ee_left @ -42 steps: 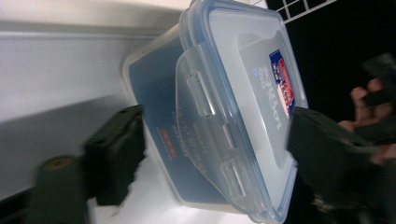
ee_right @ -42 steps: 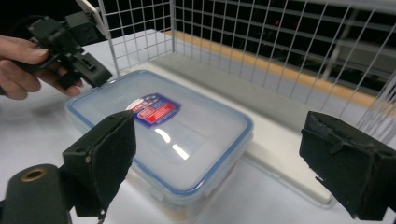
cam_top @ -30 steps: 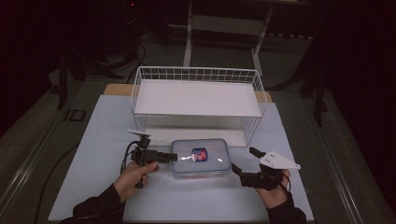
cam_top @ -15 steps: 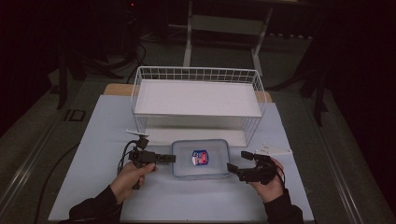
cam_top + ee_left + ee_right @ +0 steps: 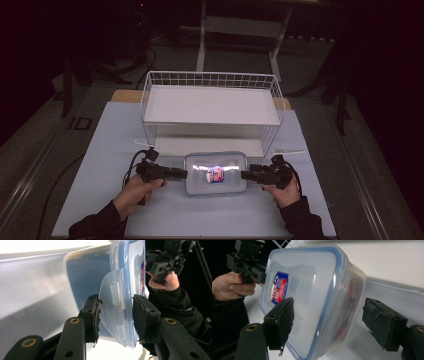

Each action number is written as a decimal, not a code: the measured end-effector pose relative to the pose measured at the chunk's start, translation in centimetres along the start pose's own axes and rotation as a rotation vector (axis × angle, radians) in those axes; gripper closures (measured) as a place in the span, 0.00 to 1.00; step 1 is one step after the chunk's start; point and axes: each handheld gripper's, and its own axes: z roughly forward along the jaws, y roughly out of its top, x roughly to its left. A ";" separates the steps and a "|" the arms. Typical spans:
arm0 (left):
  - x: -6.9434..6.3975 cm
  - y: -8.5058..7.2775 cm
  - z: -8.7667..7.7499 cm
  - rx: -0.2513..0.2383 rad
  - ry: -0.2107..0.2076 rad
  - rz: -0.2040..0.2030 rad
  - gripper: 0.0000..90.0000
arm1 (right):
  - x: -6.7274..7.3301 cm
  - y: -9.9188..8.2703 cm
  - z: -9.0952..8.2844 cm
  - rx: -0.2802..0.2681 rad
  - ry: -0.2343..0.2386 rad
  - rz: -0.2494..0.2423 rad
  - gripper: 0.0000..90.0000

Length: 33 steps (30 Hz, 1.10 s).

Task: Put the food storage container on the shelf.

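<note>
A clear plastic container (image 5: 215, 174) with a blue-rimmed lid and a red-and-blue sticker lies flat on the pale table (image 5: 95, 200), in front of the wire rack. My left gripper (image 5: 184, 174) is at its left end. In the left gripper view, my left gripper (image 5: 116, 305) has just closed on the container's (image 5: 125, 270) lid latch and rim. My right gripper (image 5: 244, 175) is at the right end. In the right gripper view, my right gripper (image 5: 329, 312) has been closing, with the container (image 5: 312, 290) between the jaws. The jaw on the underside still stands apart from it.
A white wire rack (image 5: 210, 79) with a flat white shelf stands just behind the container. A thin white strip (image 5: 290, 151) lies right of the rack's foot. The table's front edge runs close under both forearms. Dark floor and stands surround the table.
My right gripper has moved left and down to the container's right end, and its jaws now straddle that end. The left gripper has stayed at the left end.
</note>
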 end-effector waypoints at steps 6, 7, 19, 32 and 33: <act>0.0 0.0 0.0 0.000 -0.006 0.020 0.64 | -0.9 -0.2 0.4 0.035 0.058 0.047 0.41; 0.0 0.0 0.0 -0.002 -0.007 0.021 0.64 | -1.0 -0.2 0.4 0.037 0.073 0.055 0.44; -0.4 -0.2 0.0 -0.005 0.001 0.040 0.65 | -1.0 -0.2 -0.2 0.065 0.122 0.057 0.59; -1.7 -0.4 -0.3 -0.040 0.065 0.074 0.65 | 0.1 -0.5 -0.7 0.057 0.099 0.040 0.62; -1.7 -0.4 -0.3 -0.040 0.065 0.074 0.65 | 0.1 -0.5 -0.7 0.057 0.099 0.040 0.62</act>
